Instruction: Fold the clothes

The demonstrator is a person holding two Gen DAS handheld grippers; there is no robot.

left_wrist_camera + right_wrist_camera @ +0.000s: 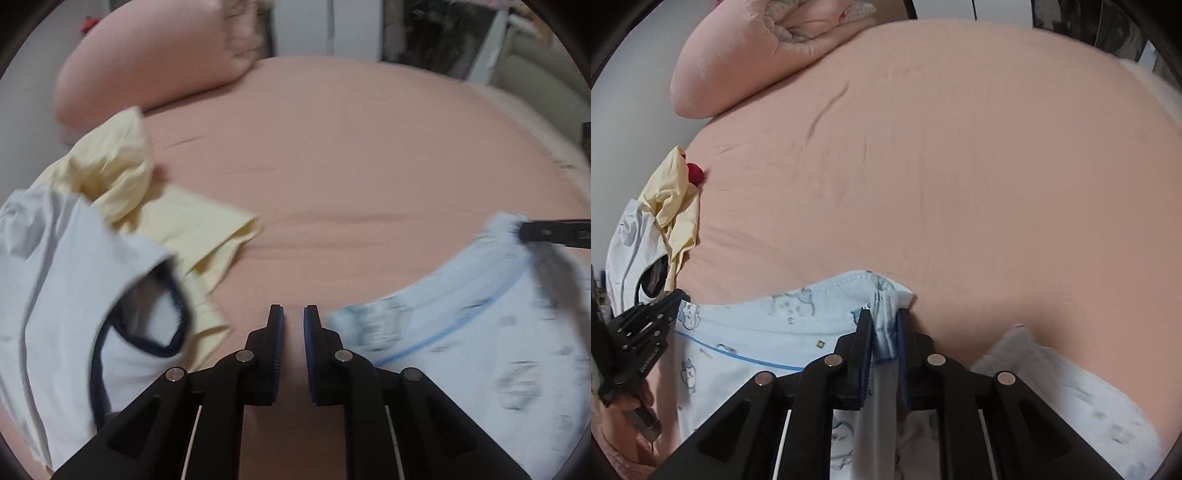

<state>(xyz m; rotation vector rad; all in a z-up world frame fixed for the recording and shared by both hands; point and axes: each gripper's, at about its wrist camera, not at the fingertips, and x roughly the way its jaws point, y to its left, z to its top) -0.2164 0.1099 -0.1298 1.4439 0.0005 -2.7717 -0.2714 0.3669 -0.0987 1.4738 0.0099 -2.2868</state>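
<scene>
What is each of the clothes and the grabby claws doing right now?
Light blue printed garment: partly spread on the bed, top edge pinched.
Right gripper: shut on the light blue printed garment.
Left gripper: slightly open, holding nothing.
Yellow garment: crumpled, unfolded.
White garment with dark trim: unfolded, lying over the yellow garment.
Pillow: lying on the bed.

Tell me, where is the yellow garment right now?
The yellow garment lies crumpled at the bed's left side, partly under the white shirt, below the pink pillow.

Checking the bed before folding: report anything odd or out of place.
A small red object sits on the bed sheet by the crumpled yellow garment; it doesn't look like clothing. What it is, I cannot tell.
</scene>
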